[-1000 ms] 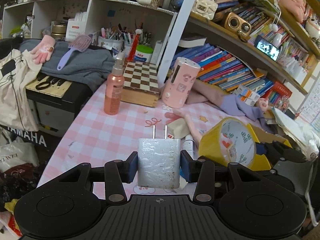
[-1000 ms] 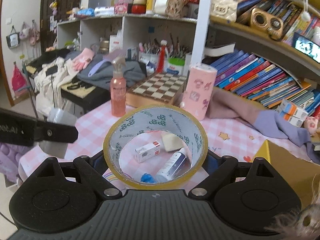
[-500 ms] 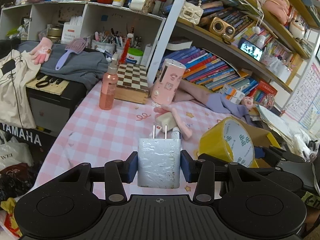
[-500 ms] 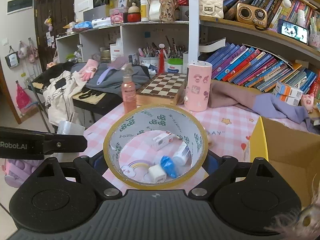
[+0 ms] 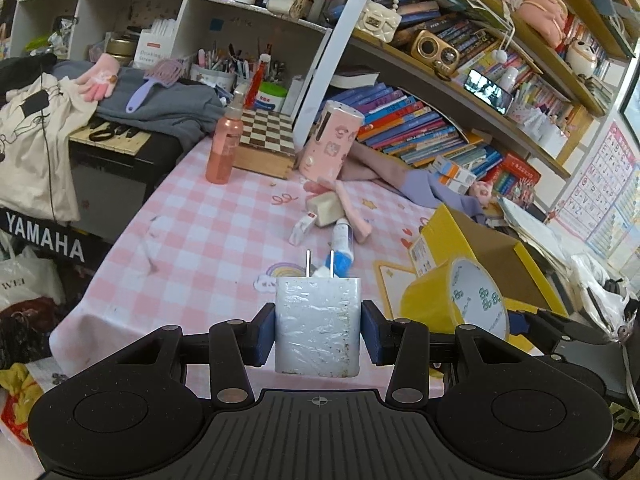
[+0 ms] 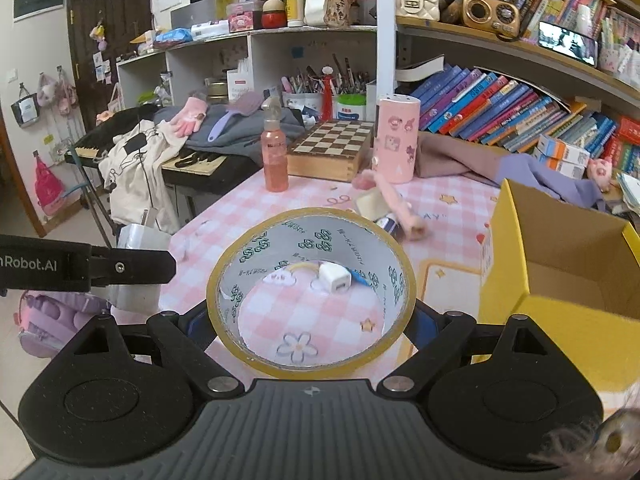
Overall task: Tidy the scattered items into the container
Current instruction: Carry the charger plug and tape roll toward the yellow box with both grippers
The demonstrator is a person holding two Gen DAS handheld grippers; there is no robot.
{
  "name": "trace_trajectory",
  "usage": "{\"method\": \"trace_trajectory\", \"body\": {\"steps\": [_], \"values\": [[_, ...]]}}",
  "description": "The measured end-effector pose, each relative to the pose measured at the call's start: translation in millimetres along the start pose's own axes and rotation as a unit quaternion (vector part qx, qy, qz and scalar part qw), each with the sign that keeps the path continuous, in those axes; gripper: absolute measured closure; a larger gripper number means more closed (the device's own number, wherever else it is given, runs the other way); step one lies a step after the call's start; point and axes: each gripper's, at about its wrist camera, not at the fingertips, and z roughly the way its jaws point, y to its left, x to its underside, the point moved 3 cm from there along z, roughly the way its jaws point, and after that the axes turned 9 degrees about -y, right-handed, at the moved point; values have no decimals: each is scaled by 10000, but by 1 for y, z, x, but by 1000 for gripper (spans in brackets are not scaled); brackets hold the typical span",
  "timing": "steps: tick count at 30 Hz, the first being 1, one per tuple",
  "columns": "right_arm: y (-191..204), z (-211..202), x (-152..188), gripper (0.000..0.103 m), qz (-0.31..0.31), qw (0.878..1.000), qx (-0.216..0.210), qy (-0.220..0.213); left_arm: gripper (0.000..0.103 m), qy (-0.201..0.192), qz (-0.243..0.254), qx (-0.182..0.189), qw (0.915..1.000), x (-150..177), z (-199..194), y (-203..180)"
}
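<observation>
Since a second ago both hands have travelled across the worktop [image 5: 208,240] toward the yellow box [image 6: 560,272]; its open cardboard interior, then only a corner at the right edge of the right wrist view, now fills that side.

The left tool [image 5: 318,330] pinches a white plug adapter [image 5: 318,326] by its two flat sides, prongs pointing forward and up. The right tool [image 6: 311,322], jaws spread wide, holds a roll of yellowish tape [image 6: 311,292] by its outer rim, with the hole facing the camera.

The box lies to the right of both tools. The right tool is the nearer, with the roll just beside the box's near left wall. In the left wrist view the box [image 5: 480,248] sits beyond and to the right of the adapter, behind the held roll [image 5: 460,304], so the left hand likely has farther to go.

Only the right wrist view looks into the box; what it shows of the inside appears empty. It also shows a small white charger cube [image 6: 335,278] through the roll's hole. Only the left wrist view shows the remaining items clearly: a blue-capped tube [image 5: 343,246], a small white carton [image 5: 301,231] and a pink toy [image 5: 352,212], well ahead of the adapter.
</observation>
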Motion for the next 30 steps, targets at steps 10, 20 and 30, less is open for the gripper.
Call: {"method": "trace_trajectory", "body": {"steps": [10,20,30], "values": [[3,-30,29,12,298,9993,129,167,60,184,142,131,9996,22,-22,-11],[-9,-55,42,12,531,9970,514,251,60,375,308,511,9975,32,-23,-30],[-30,-74,51,12,687,9927,924,349,60,565,466,961,9927,38,-9,-57]]}}
